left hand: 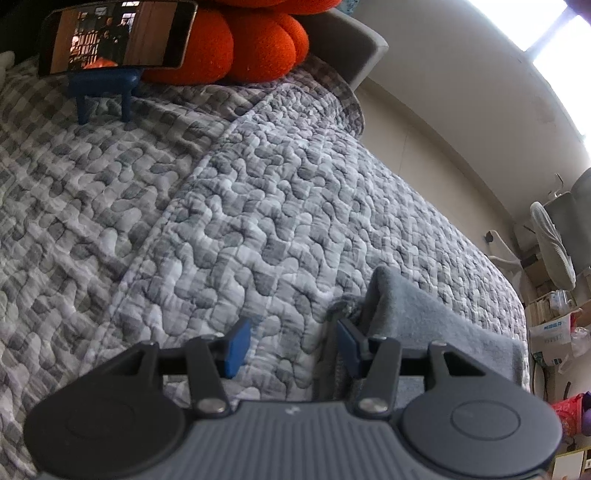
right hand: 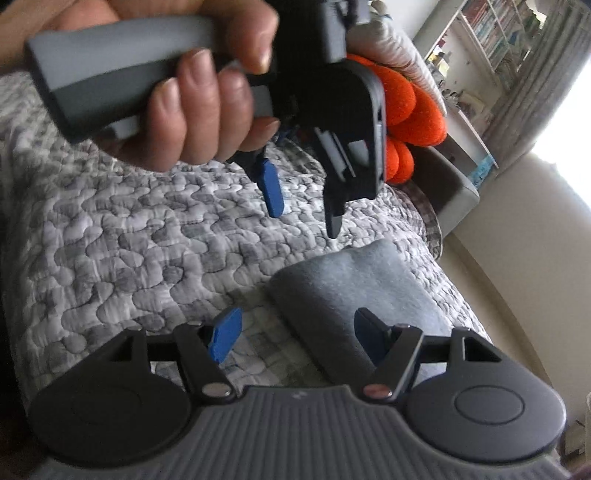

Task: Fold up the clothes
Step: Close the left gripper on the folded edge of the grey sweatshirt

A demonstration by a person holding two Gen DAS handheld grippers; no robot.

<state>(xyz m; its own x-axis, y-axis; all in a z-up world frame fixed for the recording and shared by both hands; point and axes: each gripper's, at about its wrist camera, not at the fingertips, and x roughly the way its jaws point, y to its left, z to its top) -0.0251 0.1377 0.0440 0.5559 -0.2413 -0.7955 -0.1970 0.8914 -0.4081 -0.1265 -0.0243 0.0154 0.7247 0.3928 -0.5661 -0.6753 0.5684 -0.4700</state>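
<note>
A folded grey cloth (right hand: 351,288) lies on the quilted grey bedspread (right hand: 129,240) near the bed's right edge. My right gripper (right hand: 297,336) stands open just over the cloth's near end. Its right finger is above the fabric and its left finger is over the quilt, with no pad pressing. A hand (right hand: 192,110) holds my left gripper (right hand: 303,206) above the cloth's far end, open and pointing down. In the left wrist view the left gripper (left hand: 291,343) is open over the quilt, and the grey cloth (left hand: 424,314) lies against its right finger.
A phone (left hand: 118,37) on a small blue stand (left hand: 103,88) and an orange plush cushion (left hand: 240,48) sit at the head of the bed. The bed's edge drops to the floor on the right, beside boxes (left hand: 554,332). Bookshelves (right hand: 491,33) stand beyond.
</note>
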